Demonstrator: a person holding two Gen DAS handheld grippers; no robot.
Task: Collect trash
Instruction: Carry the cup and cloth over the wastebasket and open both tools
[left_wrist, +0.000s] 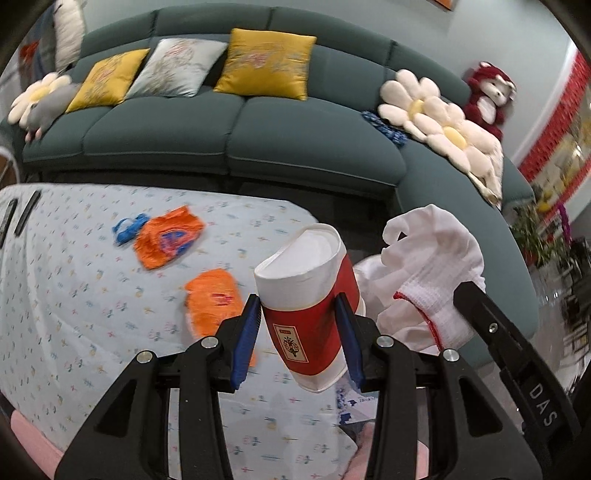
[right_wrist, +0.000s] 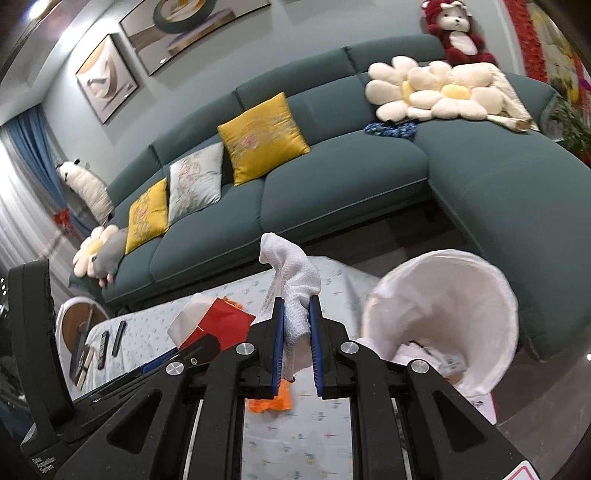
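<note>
My left gripper (left_wrist: 300, 314) is shut on a squashed red and white paper cup (left_wrist: 306, 306) and holds it above the patterned table (left_wrist: 74, 277). My right gripper (right_wrist: 297, 317) is shut on the white textured edge of a trash bag (right_wrist: 291, 280); the open bag mouth (right_wrist: 454, 306) hangs to its right with some trash inside. In the left wrist view the bag (left_wrist: 424, 273) sits just right of the cup. Two orange wrappers (left_wrist: 168, 236) (left_wrist: 212, 299) and a blue scrap (left_wrist: 127, 227) lie on the table. The cup also shows in the right wrist view (right_wrist: 214, 325).
A dark green corner sofa (left_wrist: 258, 136) with cushions and plush toys stands behind the table. Remote controls (right_wrist: 110, 341) lie at the table's far end, next to a round side table (right_wrist: 74, 325). A printed paper (left_wrist: 354, 406) lies near the table's front edge.
</note>
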